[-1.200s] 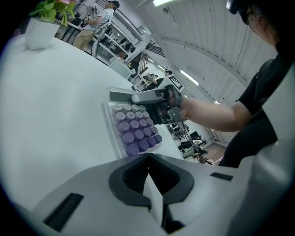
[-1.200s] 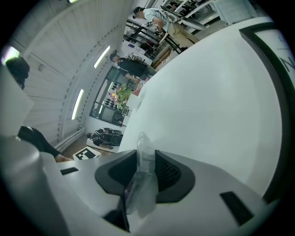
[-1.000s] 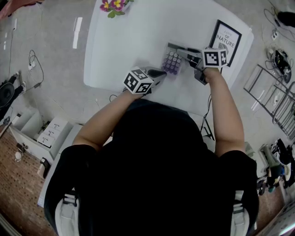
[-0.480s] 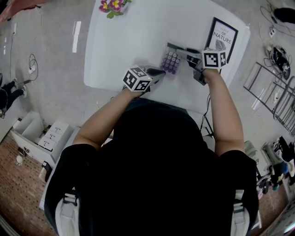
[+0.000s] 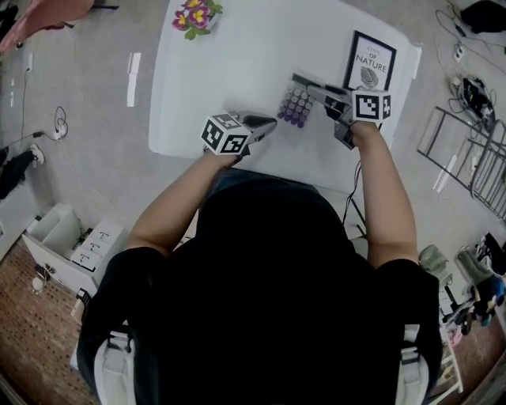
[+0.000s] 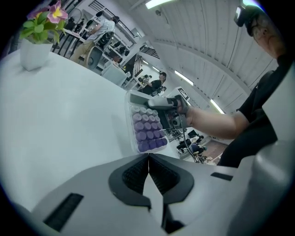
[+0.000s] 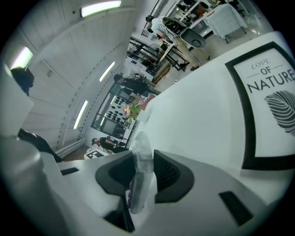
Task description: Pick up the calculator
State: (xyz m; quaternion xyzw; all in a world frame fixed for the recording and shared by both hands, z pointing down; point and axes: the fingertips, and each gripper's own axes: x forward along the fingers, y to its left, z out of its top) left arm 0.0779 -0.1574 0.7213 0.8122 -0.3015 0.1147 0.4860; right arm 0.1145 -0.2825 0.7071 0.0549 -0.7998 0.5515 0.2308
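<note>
Right tool (image 5: 308, 83): clamped on calculator (image 5: 295, 107) edge, forearm extended over table (image 5: 229, 63). Left tool (image 5: 271, 121): closed, empty, tilted slightly down, by near edge.

Wide open ahead of my left gripper (image 5: 271, 123): the table (image 5: 205, 71) runs bare across its whole middle and left side, plenty of room to sweep. The only thing up there is the flower pot (image 5: 194, 12), tucked at the far left corner, well apart from me. On the right it's tighter. The calculator (image 5: 296, 105) sits clamped in my right gripper (image 5: 304, 83), between my two grippers, blocking the straight path across. Just beyond the right gripper, the framed print (image 5: 369, 62) takes up the far right corner. Off the right edge, a wire rack (image 5: 466, 158) and cables crowd the floor.
</note>
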